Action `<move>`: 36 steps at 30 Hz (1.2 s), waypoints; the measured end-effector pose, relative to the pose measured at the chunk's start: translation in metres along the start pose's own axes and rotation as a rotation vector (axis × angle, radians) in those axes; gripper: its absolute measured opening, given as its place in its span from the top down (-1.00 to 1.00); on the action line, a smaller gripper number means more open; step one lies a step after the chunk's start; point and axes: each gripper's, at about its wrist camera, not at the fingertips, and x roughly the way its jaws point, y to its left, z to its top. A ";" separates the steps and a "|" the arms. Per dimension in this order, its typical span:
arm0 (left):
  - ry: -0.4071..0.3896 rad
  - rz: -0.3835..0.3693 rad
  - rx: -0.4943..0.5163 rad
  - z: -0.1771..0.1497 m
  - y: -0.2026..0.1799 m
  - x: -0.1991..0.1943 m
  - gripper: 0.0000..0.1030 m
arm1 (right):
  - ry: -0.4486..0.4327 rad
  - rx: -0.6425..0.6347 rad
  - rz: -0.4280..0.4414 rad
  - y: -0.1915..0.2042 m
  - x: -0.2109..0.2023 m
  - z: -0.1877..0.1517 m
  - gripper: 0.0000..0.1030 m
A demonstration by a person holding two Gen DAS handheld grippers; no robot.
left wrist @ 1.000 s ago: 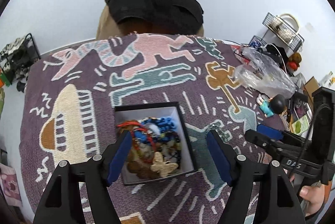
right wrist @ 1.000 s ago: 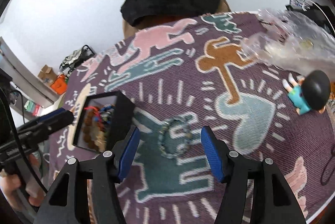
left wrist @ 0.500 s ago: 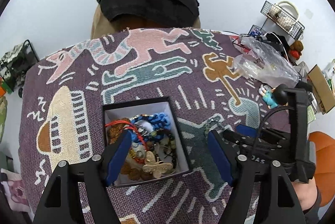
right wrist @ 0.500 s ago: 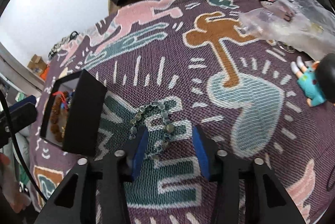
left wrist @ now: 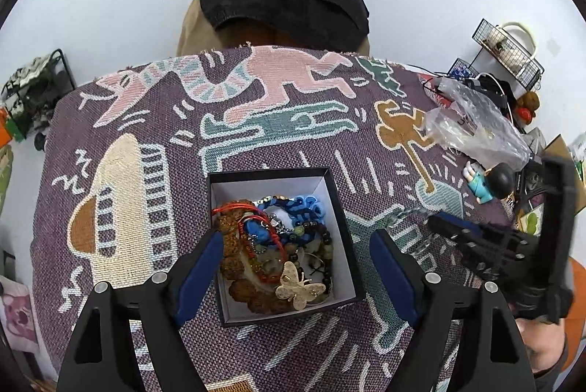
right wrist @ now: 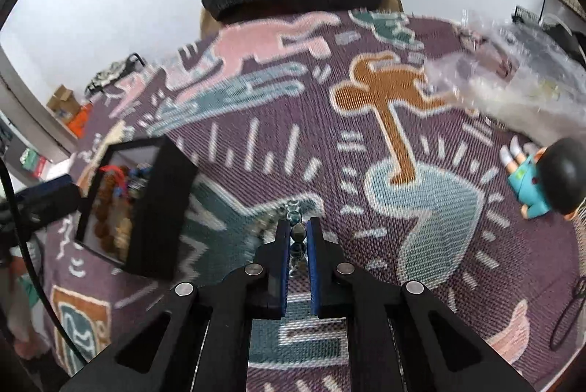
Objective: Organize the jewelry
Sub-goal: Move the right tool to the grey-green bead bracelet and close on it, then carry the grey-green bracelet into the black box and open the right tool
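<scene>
A black box point(left wrist: 271, 174) with a white inside holds several bracelets and a butterfly piece point(left wrist: 298, 287). My left gripper point(left wrist: 296, 238) hovers over it, jaws opening, one finger on either side of the box and touching nothing. To its right, my right gripper point(left wrist: 476, 242) is down at the cloth. In the right wrist view my right gripper point(right wrist: 298, 231) is closing, its blue pads pinching a green bead bracelet point(right wrist: 293, 209) that lies on the patterned cloth. The box point(right wrist: 161, 209) stands just left of it.
A purple patterned cloth point(left wrist: 146, 106) covers the table. A clear plastic bag point(left wrist: 472, 124) and a small toy figure point(left wrist: 490, 181) lie at the right. A chair with a black garment point(left wrist: 282, 0) stands behind the far edge. A wire rack point(left wrist: 509, 51) hangs on the wall.
My right gripper came down over the green bead bracelet and its jaws closed from wide apart onto the beads. The left gripper's fingers spread a little around the box.
</scene>
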 end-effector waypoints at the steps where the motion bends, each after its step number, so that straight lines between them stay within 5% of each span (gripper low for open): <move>1: -0.004 0.003 0.000 0.000 0.001 -0.002 -0.61 | -0.015 -0.007 0.002 0.004 -0.007 0.002 0.80; 12: -0.032 0.014 -0.063 -0.009 0.034 -0.017 -0.61 | -0.131 -0.087 0.047 0.055 -0.056 0.025 0.80; 28: -0.061 0.038 -0.158 -0.022 0.095 -0.039 -0.61 | -0.139 -0.212 0.115 0.144 -0.059 0.037 0.79; 31: -0.067 0.039 -0.162 -0.023 0.099 -0.043 -0.61 | -0.100 -0.218 0.132 0.150 -0.053 0.036 0.02; 36: -0.083 0.042 -0.157 -0.023 0.098 -0.049 -0.64 | -0.110 -0.205 0.109 0.140 -0.056 0.033 -0.04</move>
